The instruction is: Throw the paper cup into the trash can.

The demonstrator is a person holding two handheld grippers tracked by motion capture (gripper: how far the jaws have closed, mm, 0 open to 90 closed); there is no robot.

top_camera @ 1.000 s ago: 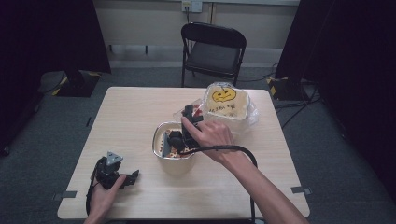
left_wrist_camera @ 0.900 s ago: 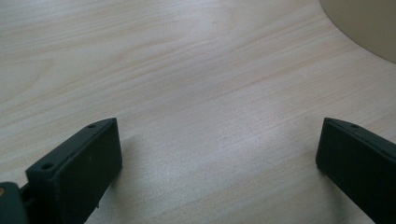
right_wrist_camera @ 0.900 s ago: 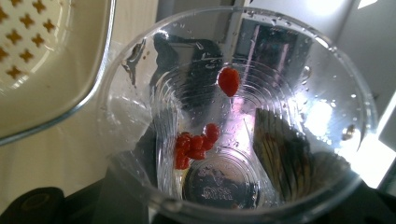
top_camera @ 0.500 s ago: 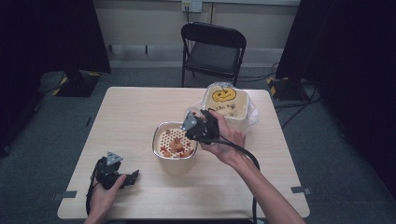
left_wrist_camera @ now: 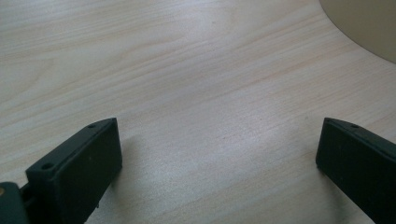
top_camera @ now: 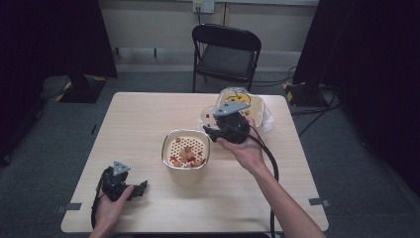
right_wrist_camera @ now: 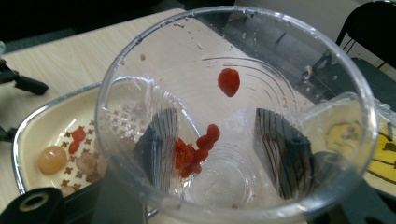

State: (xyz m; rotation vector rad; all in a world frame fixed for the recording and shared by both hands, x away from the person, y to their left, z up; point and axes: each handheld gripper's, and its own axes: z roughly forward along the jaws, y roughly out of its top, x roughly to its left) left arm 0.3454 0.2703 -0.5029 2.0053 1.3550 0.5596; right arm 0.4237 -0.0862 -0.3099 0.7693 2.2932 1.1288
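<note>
So the right gripper (top_camera: pixel 212 130) has pulled back from over the strainer bowl (top_camera: pixel 185 153), which now sits just left of and below it. Its jaws are clamped on one clear plastic cup (right_wrist_camera: pixel 233 116), mostly dumped, so I'd guess pouring's about done. One smiley-face container (top_camera: pixel 242 101) behind it. Left gripper (left_wrist_camera: pixel 219 158) idles, jaws apart, empty. Roughly five red bits (right_wrist_camera: pixel 196 144) cling inside the cup.

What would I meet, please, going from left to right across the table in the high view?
Left claw resting open on the table → strainer bowl with red bits → right claw holding a clear plastic cup → smiley-face container.
</note>
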